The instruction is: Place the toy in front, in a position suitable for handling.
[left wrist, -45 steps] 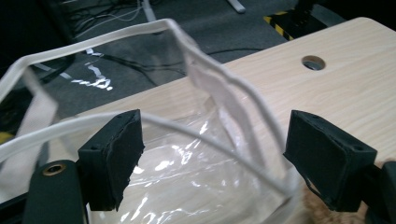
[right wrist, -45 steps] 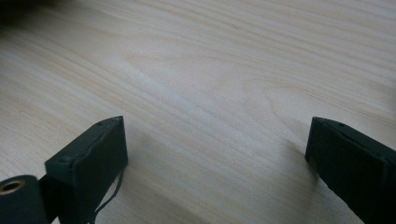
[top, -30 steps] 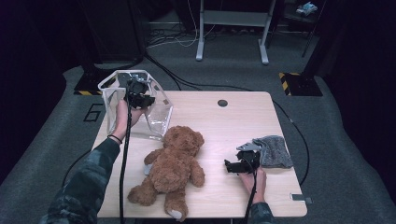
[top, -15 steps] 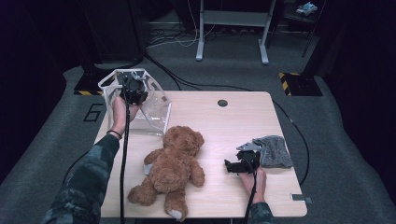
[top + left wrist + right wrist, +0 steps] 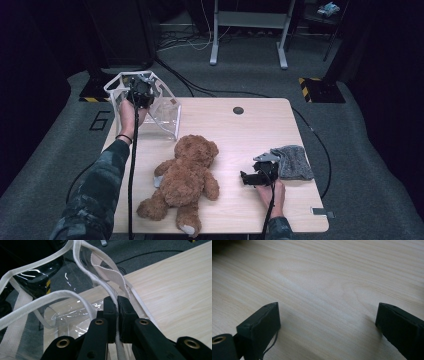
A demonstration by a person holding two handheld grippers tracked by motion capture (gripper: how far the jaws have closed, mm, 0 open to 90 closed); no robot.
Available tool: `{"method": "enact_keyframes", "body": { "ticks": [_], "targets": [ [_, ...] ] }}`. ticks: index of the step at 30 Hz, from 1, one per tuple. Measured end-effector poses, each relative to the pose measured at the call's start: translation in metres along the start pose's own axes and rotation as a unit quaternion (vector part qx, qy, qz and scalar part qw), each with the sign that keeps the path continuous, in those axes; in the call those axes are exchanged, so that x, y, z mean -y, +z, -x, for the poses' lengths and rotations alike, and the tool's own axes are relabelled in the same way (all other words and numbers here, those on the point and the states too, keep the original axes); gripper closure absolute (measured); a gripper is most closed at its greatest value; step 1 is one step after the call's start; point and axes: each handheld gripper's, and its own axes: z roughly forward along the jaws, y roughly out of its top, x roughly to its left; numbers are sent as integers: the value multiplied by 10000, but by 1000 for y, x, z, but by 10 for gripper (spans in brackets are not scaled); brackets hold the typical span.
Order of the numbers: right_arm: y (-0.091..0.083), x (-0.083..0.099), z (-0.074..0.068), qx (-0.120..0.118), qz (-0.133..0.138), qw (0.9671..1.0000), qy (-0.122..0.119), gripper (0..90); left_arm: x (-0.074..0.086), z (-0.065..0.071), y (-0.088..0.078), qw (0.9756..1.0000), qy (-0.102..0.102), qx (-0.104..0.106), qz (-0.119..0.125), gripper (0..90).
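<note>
Left gripper view: left gripper [image 5: 117, 305] jaws clenched on clear bag [image 5: 75, 312] rim; right gripper [image 5: 327, 320] jaws released.

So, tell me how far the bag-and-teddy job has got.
Done: the left gripper is shut on the white rim of the clear bag, holding it up at the table's far left corner. In hand: keeping the bag's mouth up. Left: the teddy bear lies outside on the table, and the right gripper rests open, holding nothing.

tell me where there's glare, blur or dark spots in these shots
High view: lit table, black surroundings. Left gripper view: glare streaks on the clear bag; left gripper sharp. Right gripper view: soft wood grain, shadows beside the right gripper.
</note>
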Motion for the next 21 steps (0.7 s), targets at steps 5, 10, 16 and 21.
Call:
{"method": "enact_keyframes", "body": {
  "ticks": [5, 10, 16, 21],
  "targets": [
    [0, 0, 0, 1, 0, 10000, -1, 51, 1, -11, 6, 9998, -182, -60, -31, 858],
    [0, 0, 0, -1, 0, 10000, 2, 51, 2, -12, 4, 9995, -303, 50, 5, 776],
    [0, 0, 0, 6, 3, 10000, 2, 52, 3, 2, -15, 9995, -151, 212, 187, 473],
    [0, 0, 0, 11, 4, 10000, 2, 52, 3, 7, -28, 9994, -152, 163, 247, 378]
  ]
}}
